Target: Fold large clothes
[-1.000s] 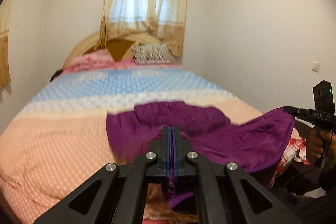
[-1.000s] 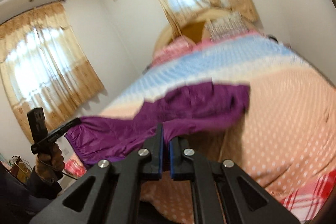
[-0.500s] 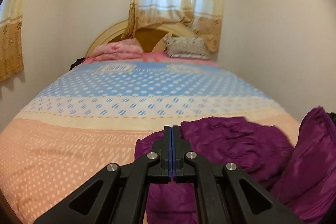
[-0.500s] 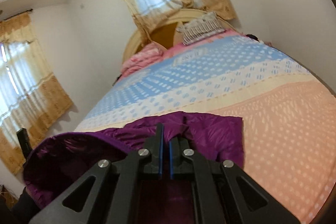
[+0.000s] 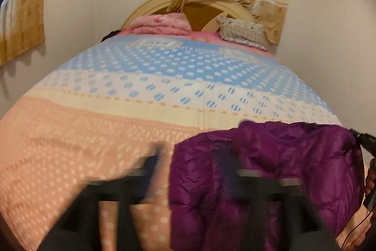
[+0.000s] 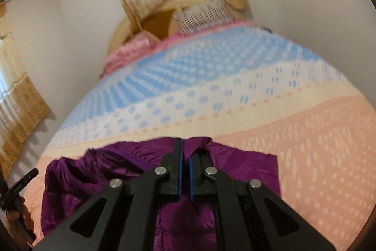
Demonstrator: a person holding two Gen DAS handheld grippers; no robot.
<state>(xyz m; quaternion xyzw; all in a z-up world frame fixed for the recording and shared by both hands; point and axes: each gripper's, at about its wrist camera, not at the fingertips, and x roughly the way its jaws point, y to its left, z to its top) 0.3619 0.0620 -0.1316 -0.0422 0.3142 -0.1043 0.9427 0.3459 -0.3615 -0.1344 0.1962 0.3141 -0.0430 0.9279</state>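
Across the polka-dot bedspread [image 5: 98,157], the purple jacket [image 5: 270,168] now lies bunched at its near edge, freshly laid down: left gripper [image 5: 188,171] is opening, releasing it, while right gripper [image 6: 184,157] stays clamped on the fabric, so folding can start.

Both wrist views low over the bed [image 5: 117,133], facing the headboard [image 6: 150,15], sharing the purple jacket [image 5: 258,168].
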